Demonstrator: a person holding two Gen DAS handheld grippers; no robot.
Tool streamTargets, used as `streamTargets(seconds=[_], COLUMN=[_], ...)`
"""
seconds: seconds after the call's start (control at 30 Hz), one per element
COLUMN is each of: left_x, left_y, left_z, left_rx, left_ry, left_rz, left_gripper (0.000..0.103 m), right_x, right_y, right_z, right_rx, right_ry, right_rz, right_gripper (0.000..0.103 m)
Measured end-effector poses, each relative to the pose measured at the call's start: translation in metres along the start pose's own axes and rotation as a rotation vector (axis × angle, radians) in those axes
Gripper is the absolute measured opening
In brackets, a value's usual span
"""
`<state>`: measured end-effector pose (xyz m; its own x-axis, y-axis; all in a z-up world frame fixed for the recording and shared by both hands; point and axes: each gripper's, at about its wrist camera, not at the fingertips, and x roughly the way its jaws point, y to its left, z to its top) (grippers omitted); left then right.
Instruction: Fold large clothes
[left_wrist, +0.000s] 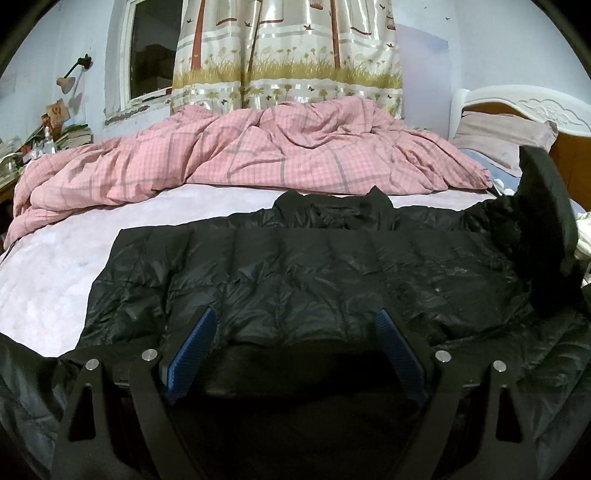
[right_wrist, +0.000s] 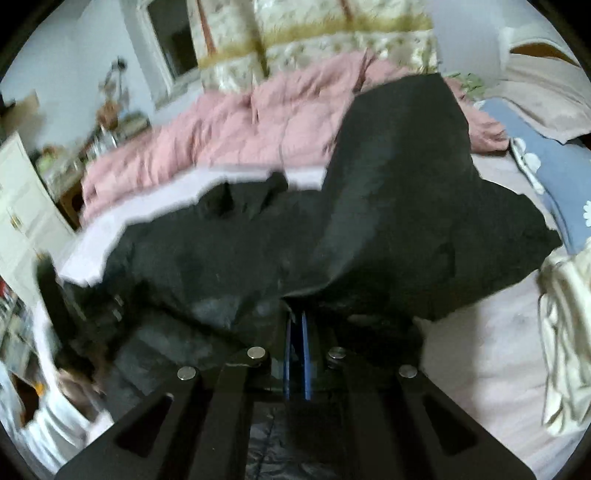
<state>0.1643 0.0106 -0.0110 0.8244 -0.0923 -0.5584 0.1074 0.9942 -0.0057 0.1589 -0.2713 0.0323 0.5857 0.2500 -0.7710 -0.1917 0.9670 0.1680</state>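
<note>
A black puffer jacket (left_wrist: 295, 266) lies spread flat on the pale sheet of the bed (left_wrist: 55, 280), collar toward the far side. My left gripper (left_wrist: 295, 314) hovers over the jacket's near hem, its blue pads (left_wrist: 192, 350) wide apart with nothing pressed between them. In the blurred right wrist view, my right gripper (right_wrist: 297, 317) is shut on the black fabric of the jacket's right sleeve (right_wrist: 399, 166). That sleeve hangs lifted above the jacket's body (right_wrist: 207, 258). At the right edge of the left wrist view a dark raised shape (left_wrist: 543, 214) stands over the sleeve side.
A rumpled pink plaid quilt (left_wrist: 258, 155) fills the far half of the bed, with a pillow (left_wrist: 502, 136) and a white headboard (left_wrist: 535, 107) at right. A cream garment (right_wrist: 565, 332) and a blue flowered pillow (right_wrist: 546, 173) lie right of the jacket. A cluttered desk (left_wrist: 44, 140) stands at left.
</note>
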Motion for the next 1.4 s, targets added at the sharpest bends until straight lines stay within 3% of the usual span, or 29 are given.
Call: streamTargets(seconds=[0.1,0.23,0.4,0.47,0.57,0.63,0.7,0.83,0.9,1.03,1.1,1.2,1.4], left_x=[0.000,0.000,-0.002,-0.002,-0.002,-0.002,-0.002,-0.002,-0.003,-0.003,-0.003,-0.004,-0.012], left_y=[0.000,0.000,0.001,0.001,0.001,0.000,0.000,0.000,0.001,0.001,0.001,0.001,-0.001], left_z=[0.000,0.000,0.001,0.001,0.001,0.000,0.000,0.001,0.001,0.001,0.000,0.000,0.001], left_rx=[-0.001,-0.001,-0.004,-0.004,-0.003,-0.001,-0.002,-0.002,-0.001,-0.003,-0.003,-0.003,-0.005], left_ry=[0.000,-0.002,-0.011,-0.009,-0.013,-0.012,-0.014,-0.014,-0.011,-0.012,-0.014,-0.021,-0.063], left_rz=[-0.001,-0.001,-0.005,-0.005,-0.003,-0.002,-0.002,-0.001,-0.002,-0.004,-0.002,-0.002,-0.005], left_gripper=[0.087,0.087,0.087,0.087,0.087,0.087,0.087,0.087,0.087,0.087,0.087,0.087,0.087], right_x=[0.008,-0.008,-0.054,-0.071,-0.091,-0.091,-0.071,-0.018,0.003,0.035,0.044,0.034,-0.045], right_y=[0.008,0.006,-0.040,-0.066,-0.107,-0.127,-0.146,-0.175,-0.186,-0.195,-0.188,-0.183,-0.145], right_z=[-0.012,-0.024,-0.027,-0.022,-0.018,-0.011,0.000,0.017,0.020,0.019,0.018,0.017,0.020], right_rx=[-0.007,0.013,0.160,0.214,0.294,0.307,0.307,0.359,0.370,0.357,0.343,0.319,0.267], right_ry=[0.043,0.034,-0.083,-0.132,-0.205,-0.237,-0.198,-0.089,-0.052,-0.021,0.000,-0.051,-0.273], right_rz=[-0.003,0.056,0.082,0.084,0.028,-0.122,-0.220,-0.265,-0.307,-0.426,-0.400,-0.410,-0.416], right_gripper=[0.008,0.027,0.049,0.051,0.054,0.058,0.058,0.058,0.058,0.048,0.046,0.005,0.005])
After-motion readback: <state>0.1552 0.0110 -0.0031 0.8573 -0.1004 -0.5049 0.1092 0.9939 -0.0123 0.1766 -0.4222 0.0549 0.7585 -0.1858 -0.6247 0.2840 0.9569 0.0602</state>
